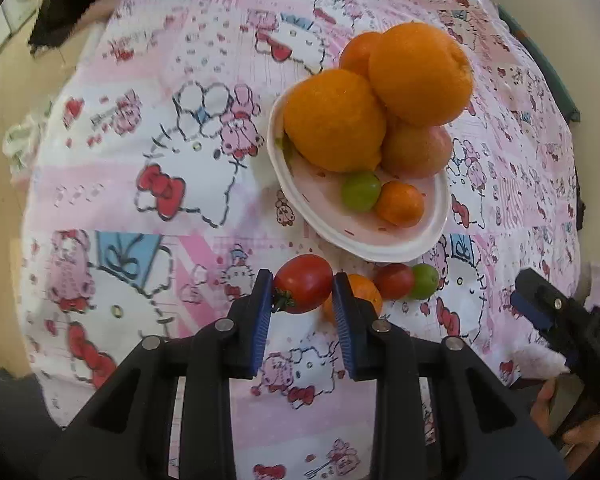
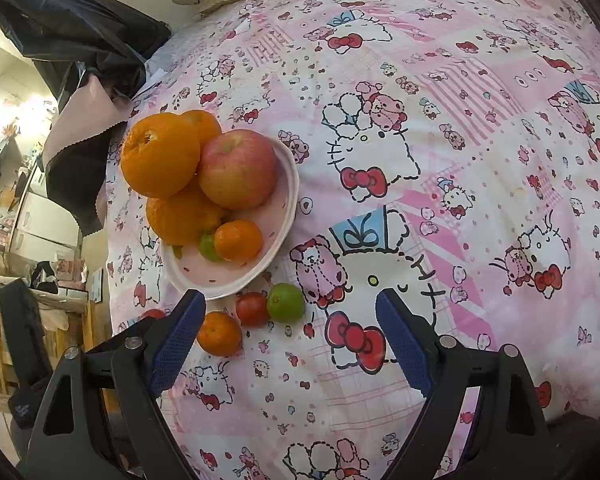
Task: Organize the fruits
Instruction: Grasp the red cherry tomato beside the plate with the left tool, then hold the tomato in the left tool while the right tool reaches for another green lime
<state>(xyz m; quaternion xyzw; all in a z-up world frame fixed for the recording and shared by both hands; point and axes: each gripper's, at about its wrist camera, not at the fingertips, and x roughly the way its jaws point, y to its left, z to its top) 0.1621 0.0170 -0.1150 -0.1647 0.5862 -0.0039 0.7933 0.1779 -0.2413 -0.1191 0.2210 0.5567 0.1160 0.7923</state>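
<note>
Already the left tongs [image 1: 303, 294] pinch a red tomato [image 1: 303, 283]; squeezing could burst it. Right tongs [image 2: 290, 336] gape wide, empty.

Wide free bedsheet [image 2: 480, 168] is seen to the right of the plate [image 2: 288, 184]. The plate's near rim is blocked by a small orange [image 2: 219, 334], a cherry tomato [image 2: 252, 309] and a green fruit [image 2: 286, 303].
</note>
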